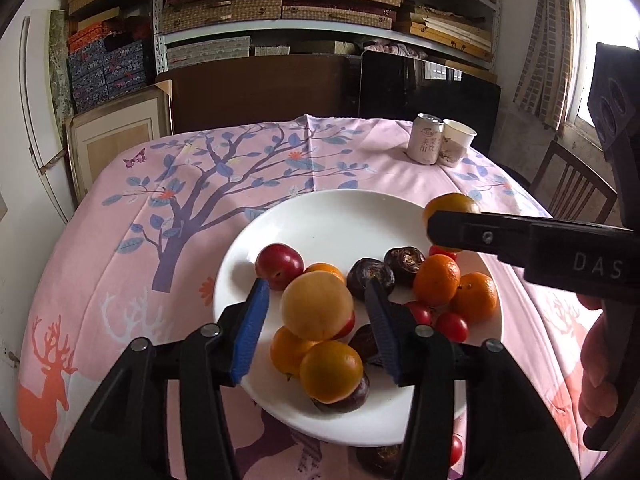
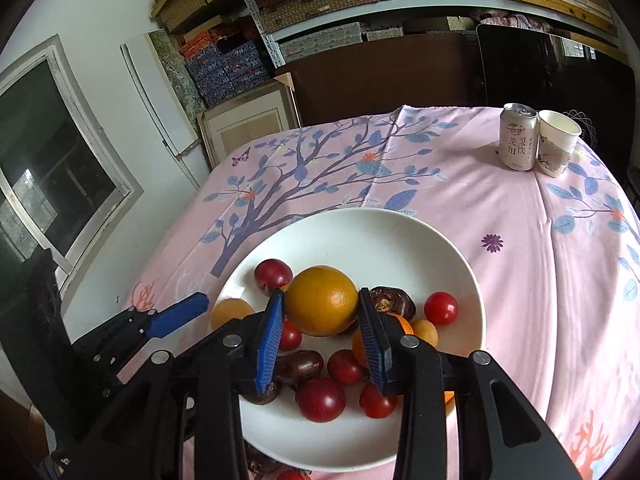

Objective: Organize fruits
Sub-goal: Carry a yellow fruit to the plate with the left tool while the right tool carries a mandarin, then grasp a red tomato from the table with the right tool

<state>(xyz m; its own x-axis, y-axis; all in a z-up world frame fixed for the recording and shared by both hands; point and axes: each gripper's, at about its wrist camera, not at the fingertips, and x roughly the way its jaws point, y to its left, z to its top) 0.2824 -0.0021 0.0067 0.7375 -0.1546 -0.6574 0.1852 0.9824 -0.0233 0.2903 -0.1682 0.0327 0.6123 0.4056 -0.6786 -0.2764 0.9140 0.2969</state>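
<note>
Biggest thing first: round table w/ a pink tree-and-deer tablecloth [image 1: 360, 160], and the white plate [image 1: 332, 216] sits on the near part of it, so everything below is relative to the plate. Left tongs [image 1: 317, 283] hang over the plate's near-left part, pointing down at an angle. The jaws are apart w/ a pale yellow-orange fruit [image 1: 316, 306] sitting in the gap. I can see daylight on both sides of it, so the pads aren't pressing; it's lying on top of the pile. Right tongs [image 2: 320, 292] are over the plate's right side and look clamped on a big orange [image 2: 322, 306], w/ both blue pads right up against its sides. From the left cam that orange looks lifted above the plate's far-right rim. Well beyond the plate, at the far-right of the table, a drink can [image 2: 518, 138] stands upright, w/ a paper cup [image 2: 556, 144] touching or just beside it. The rest of the fruit is all on the plate: two mandarins [image 1: 436, 280] on the right part, a red plum [image 1: 279, 266] at the left, dark brown wrinkly ones [image 1: 370, 278] around the middle (can't tell what they are tbh), and small cherry tomatoes [image 1: 452, 326] near the mandarins. A couple of pieces are also off the plate, just past its near rim.
</note>
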